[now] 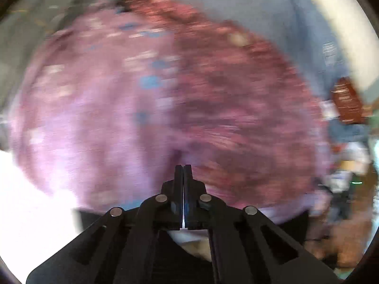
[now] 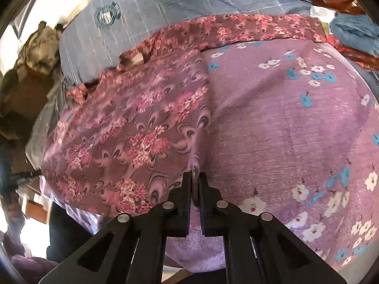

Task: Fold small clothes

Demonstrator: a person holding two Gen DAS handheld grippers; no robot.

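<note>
Left tool: we see its two black fingers pressed together with only a thin bright slit between them, the tips set against the cloth; whether any fabric is caught there we cannot tell, since this view is smeared by motion blur

Right tool: we see its ridged fingers closed on a bunched fold of the cloth, a small gap between them filled with fabric, the pinch lying right at the seam where the two prints meet

Cloth: a purple garment that fills most of both views; in the right wrist view its right part is pale lilac with white and blue flowers, its left part a darker mauve with pink blossoms and swirl motifs; a band of the darker print runs along the far edge; the fabric is drawn taut from the right tool's grip and spreads away from the camera

Cloth in the left view: the same two prints appear as blurred patches, lilac to the left and reddish to the right

Sheet: blue-grey checked bedding with a round emblem, lying beyond the cloth

Pile: blue and red textiles at the far right edge, just beside the cloth's far corner

Brown thing: at the right edge in the left view, too blurred for us to name
</note>
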